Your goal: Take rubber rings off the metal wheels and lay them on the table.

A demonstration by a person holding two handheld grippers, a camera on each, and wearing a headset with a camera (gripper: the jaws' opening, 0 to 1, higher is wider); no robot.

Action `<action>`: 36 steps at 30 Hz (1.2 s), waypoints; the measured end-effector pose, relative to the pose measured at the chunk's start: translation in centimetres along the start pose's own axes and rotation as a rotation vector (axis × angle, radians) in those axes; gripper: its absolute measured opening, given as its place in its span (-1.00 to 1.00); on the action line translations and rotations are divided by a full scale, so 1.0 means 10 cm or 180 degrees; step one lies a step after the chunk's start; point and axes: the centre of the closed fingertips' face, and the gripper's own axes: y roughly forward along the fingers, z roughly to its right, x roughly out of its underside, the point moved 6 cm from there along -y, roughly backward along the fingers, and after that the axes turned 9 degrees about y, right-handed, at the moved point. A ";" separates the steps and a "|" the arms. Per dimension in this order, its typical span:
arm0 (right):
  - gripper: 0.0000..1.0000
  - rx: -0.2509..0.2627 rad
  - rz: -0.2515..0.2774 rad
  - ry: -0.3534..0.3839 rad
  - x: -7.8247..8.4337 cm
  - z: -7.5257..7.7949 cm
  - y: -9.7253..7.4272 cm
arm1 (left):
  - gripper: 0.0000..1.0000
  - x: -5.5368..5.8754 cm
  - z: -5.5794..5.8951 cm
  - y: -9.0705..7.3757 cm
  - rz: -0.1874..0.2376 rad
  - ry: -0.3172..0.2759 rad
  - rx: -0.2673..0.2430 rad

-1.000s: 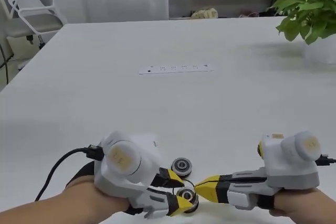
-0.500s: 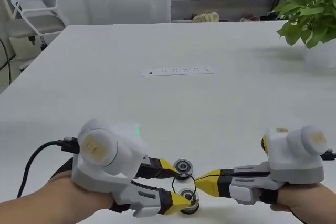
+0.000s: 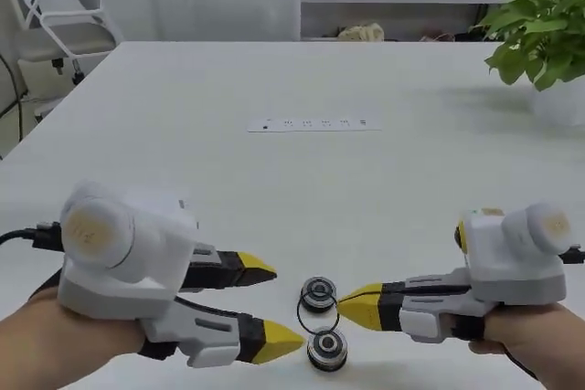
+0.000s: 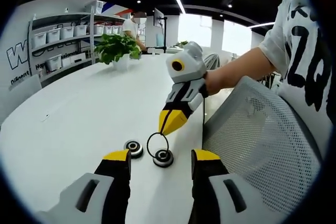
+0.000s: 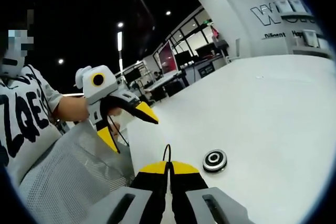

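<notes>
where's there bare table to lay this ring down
Widest free patch: the table between the power strip and the two claws. Also bare: the stretch from the right claw up toward the plant. Crowded: the gap between the left claw and right claw, where the far wheel and near wheel sit close and the rubber ring hangs.

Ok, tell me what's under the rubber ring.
Bare table shows through the rubber ring, pinched by the right hand-held gripper. A metal wheel sits by its lower edge; whether they touch is hidden.
</notes>
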 end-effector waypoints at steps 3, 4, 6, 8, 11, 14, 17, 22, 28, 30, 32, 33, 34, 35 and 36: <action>-1.00 -0.0023 -0.0017 -0.0034 -0.05 -0.01 0.02 | -0.05 0.00 0.00 -0.08 0.0021 -0.0042 -0.0042; -1.00 -0.0030 -0.0023 -0.0044 -0.06 -0.02 0.03 | -0.03 0.00 0.00 -0.10 0.0027 -0.0043 -0.0051; -1.00 -0.0042 -0.0048 -0.0069 -0.08 -0.03 0.05 | 0.00 0.01 0.00 -0.15 0.0032 -0.0046 -0.0080; -1.00 -0.0055 -0.0066 -0.0092 -0.11 -0.03 0.08 | 0.03 0.02 0.01 -0.20 0.0031 -0.0057 -0.0106; -1.00 -0.0075 -0.0081 -0.0112 -0.15 -0.04 0.11 | 0.11 0.05 0.01 -0.24 0.0014 -0.0084 -0.0137; -1.00 -0.0098 -0.0104 -0.0129 -0.17 -0.05 0.15 | 0.15 0.07 0.02 -0.29 0.0008 -0.0082 -0.0167; -1.00 -0.0117 -0.0145 -0.0159 -0.19 -0.06 0.20 | 0.18 0.09 0.02 -0.34 -0.0006 -0.0078 -0.0201; -1.00 -0.0149 -0.0217 -0.0199 -0.20 -0.06 0.28 | 0.21 0.11 0.02 -0.41 -0.0008 -0.0102 -0.0255; -1.00 -0.0174 -0.0310 -0.0231 -0.19 -0.06 0.38 | 0.23 0.14 0.00 -0.47 -0.0013 -0.0132 -0.0319; -1.00 -0.0179 -0.0349 -0.0245 -0.17 -0.06 0.41 | 0.23 0.15 0.00 -0.48 -0.0021 -0.0139 -0.0335; -1.00 -0.0185 -0.0389 -0.0259 -0.16 -0.06 0.45 | 0.24 0.16 0.00 -0.49 -0.0019 -0.0162 -0.0340; -1.00 -0.0188 -0.0406 -0.0262 -0.16 -0.06 0.46 | 0.24 0.16 0.00 -0.50 -0.0020 -0.0164 -0.0343; -1.00 -0.0188 -0.0432 -0.0274 -0.15 -0.06 0.48 | 0.25 0.17 0.00 -0.50 -0.0026 -0.0160 -0.0348; -1.00 -0.0186 -0.0450 -0.0283 -0.14 -0.06 0.49 | 0.24 0.17 0.00 -0.50 -0.0029 -0.0158 -0.0351; -1.00 -0.0185 -0.0466 -0.0290 -0.14 -0.06 0.50 | 0.25 0.17 0.00 -0.51 -0.0031 -0.0159 -0.0353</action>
